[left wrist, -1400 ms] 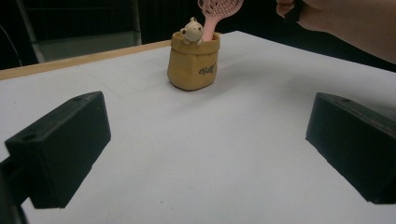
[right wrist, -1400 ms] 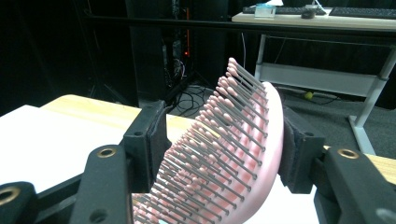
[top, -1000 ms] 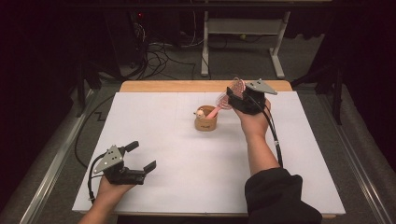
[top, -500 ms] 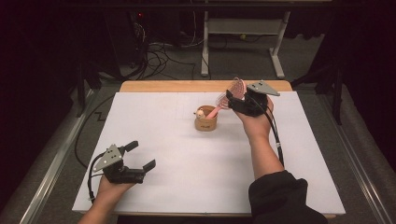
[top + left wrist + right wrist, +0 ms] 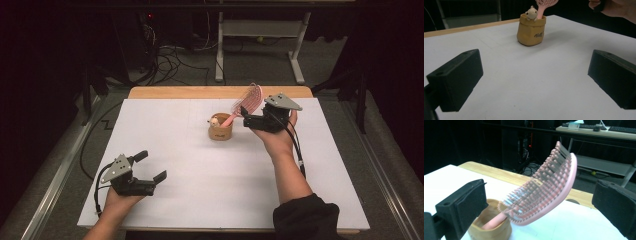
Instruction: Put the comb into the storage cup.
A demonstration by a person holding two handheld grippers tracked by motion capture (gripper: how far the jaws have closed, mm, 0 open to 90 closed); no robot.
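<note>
A pink hairbrush (image 5: pixel 246 102) stands handle-down in a small tan sack-shaped cup (image 5: pixel 220 132) near the far middle of the white table (image 5: pixel 200 200). Its long axis leans: the handle (image 5: pixel 229 120) rises out of the cup and the oval head tilts up toward the right and the table's far edge. In the right gripper view the bristles (image 5: pixel 541 187) face the camera's upper left and the smooth back faces down to the right. A little bear figure (image 5: pixel 531 13) perches on the cup's rim beside the handle.

The right gripper (image 5: pixel 248 116) sits just right of the cup at the level of the brush head; its jaws have just been opening and now stand spread wide, with the head between them in its own view but neither pad pressing on it.

The left gripper (image 5: pixel 150 167) rests near the table's front left, well apart from the cup, jaws spread around bare tabletop.
</note>
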